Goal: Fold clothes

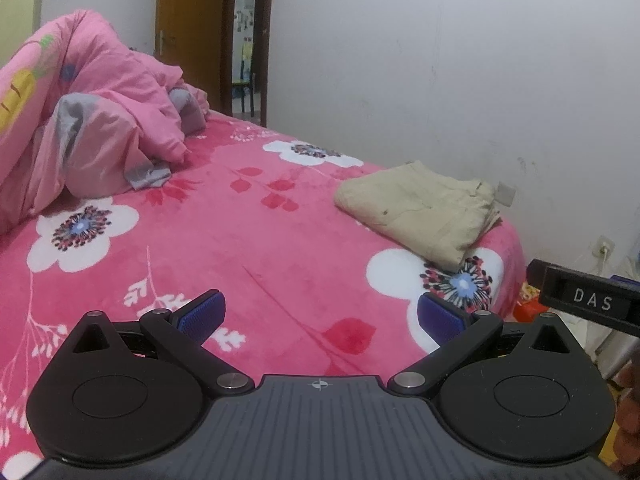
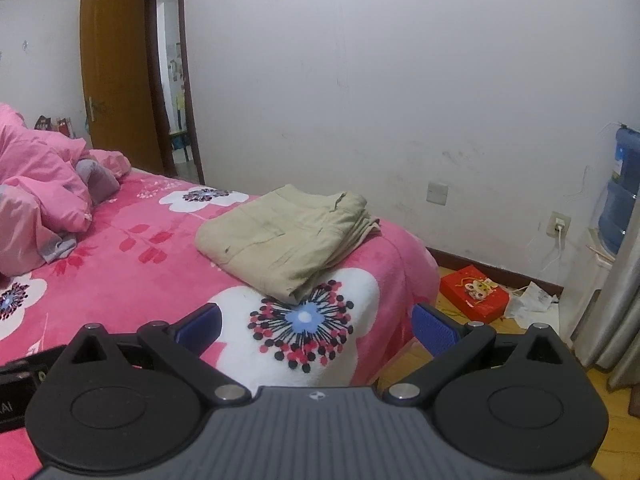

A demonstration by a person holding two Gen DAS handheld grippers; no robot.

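Note:
A beige garment lies folded into a flat bundle near the far right corner of the bed, on the pink flowered blanket. In the right wrist view the same beige garment sits just beyond a large white flower print. My left gripper hovers over the blanket, open, its blue pads wide apart with nothing between them. My right gripper is open too, short of the garment and empty. Part of the right gripper's black body shows at the right edge of the left wrist view.
A crumpled pink duvet is heaped at the left end of the bed. The bed's right edge drops to a wooden floor with a red box and papers. A white wall, wall sockets, a water bottle and an open brown door stand behind.

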